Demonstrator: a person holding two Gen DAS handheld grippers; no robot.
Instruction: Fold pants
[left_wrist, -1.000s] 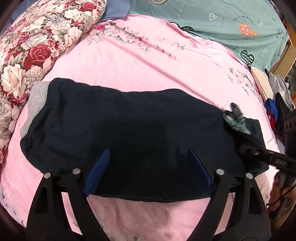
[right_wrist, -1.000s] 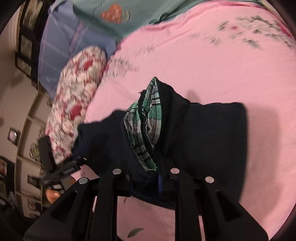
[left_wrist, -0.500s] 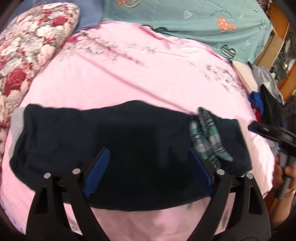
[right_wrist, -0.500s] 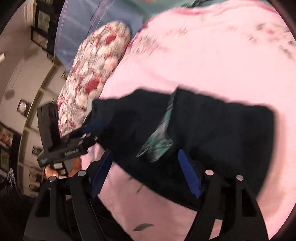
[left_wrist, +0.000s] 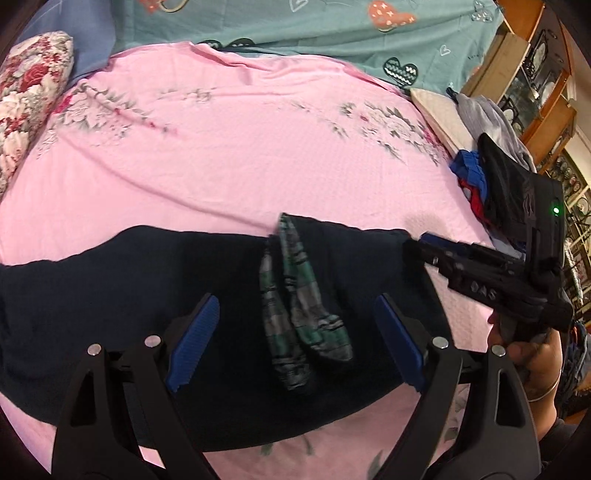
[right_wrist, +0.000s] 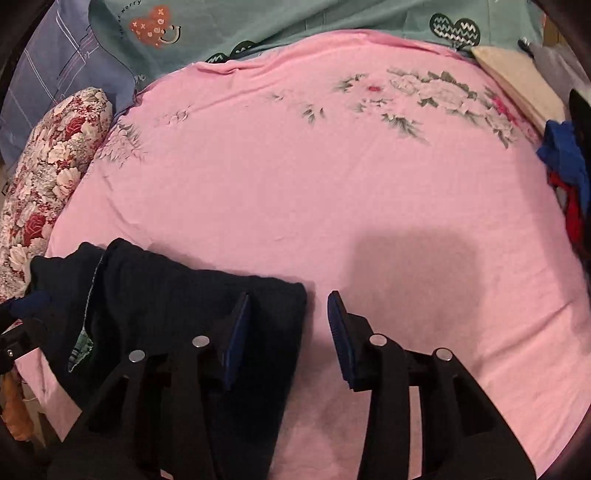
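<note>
Lying across the lower half of the left wrist view, the dark pants (left_wrist: 155, 295) stretch from the left edge to just short of the right gripper (left_wrist: 424, 243), flat on the pink sheet (left_wrist: 240, 147), with a strip of green plaid lining (left_wrist: 295, 306) showing at centre where an end has been turned over. The cloth looks soft, limp and fairly thick, so it should drape and hold a crease without slipping; I judge the best hold to be at a doubled edge or corner, pinching both layers together. The left gripper (left_wrist: 291, 339) hangs with its jaws wide apart above the pants, gripping nothing. In the right wrist view the pants (right_wrist: 192, 295) sit at lower left, and the right gripper (right_wrist: 288, 332) stands partly parted over their right edge, its pads pressing on nothing. A second ago that gripper was clamped on the plaid-lined end; it has let go, its jaws opening and then partly closing, and the end now lies folded over
</note>
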